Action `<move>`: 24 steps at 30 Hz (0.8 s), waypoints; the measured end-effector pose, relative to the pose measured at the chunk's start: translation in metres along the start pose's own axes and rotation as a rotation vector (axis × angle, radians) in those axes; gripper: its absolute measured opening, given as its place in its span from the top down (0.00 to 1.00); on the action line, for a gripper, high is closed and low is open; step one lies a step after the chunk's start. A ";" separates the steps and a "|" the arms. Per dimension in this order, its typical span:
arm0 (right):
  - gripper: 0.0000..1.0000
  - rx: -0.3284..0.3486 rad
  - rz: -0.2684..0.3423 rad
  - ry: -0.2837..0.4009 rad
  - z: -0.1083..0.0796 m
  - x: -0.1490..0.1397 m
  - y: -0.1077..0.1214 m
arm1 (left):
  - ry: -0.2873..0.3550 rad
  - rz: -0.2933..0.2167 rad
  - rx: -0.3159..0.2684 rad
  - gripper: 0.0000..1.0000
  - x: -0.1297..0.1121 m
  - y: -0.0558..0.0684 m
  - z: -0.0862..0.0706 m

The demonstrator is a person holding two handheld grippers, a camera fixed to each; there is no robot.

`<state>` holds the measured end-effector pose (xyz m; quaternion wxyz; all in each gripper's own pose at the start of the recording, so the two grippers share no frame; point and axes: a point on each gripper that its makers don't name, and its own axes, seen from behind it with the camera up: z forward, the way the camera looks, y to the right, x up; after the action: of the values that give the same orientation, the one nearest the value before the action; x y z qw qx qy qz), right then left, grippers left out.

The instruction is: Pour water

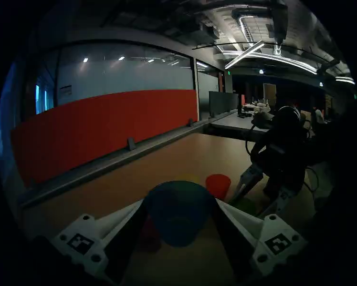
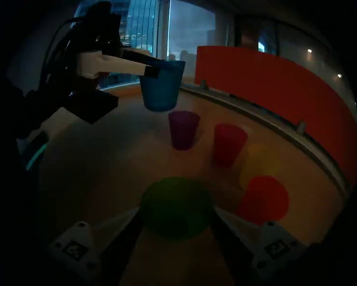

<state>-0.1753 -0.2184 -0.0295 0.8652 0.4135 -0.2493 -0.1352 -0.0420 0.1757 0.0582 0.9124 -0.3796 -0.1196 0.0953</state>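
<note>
- Blue cup first: where does it sit in the left gripper view?
- Right between the fingers of the left gripper. Both press on its sides, open no wider than the cup. I judge the firm hold is there so the cup can be carried and tipped without slipping.
- Is there water in it?
- I cannot tell; the light is dim and the inside is hidden.
- Anything beyond it?
- The right gripper is farther off, low over the desk, with a green cup between its fingers.
- And the right gripper view?
- The green cup sits between that gripper's fingers, which close against both its sides. It is low and seen from above, mouth upward. That suggests it is held as the receiver, though I cannot tell whether it rests on the desk.
- Where is the blue cup there?
- The blue cup hangs upright in the left gripper, well clear of the desk. It is above and just behind a purple cup.
- Other cups?
- A red cup, a faint yellow cup and a second red cup stand apart on the desk, spaced wide enough for fingers to pass.
- How far along is the pouring?
- Not begun, I would say: the blue cup is level and well apart from the green one.
</note>
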 end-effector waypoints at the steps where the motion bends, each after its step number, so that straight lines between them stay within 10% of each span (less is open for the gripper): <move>1: 0.07 -0.001 0.003 0.002 0.000 0.001 0.000 | 0.001 -0.001 0.000 0.11 0.000 0.000 0.000; 24: 0.08 -0.033 0.013 0.147 -0.026 0.056 0.012 | 0.044 -0.017 0.022 0.11 0.010 0.002 -0.015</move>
<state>-0.1138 -0.2182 -0.0161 0.8887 0.4064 -0.1855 -0.1027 -0.0286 0.1695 0.0479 0.9198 -0.3705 -0.1015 0.0806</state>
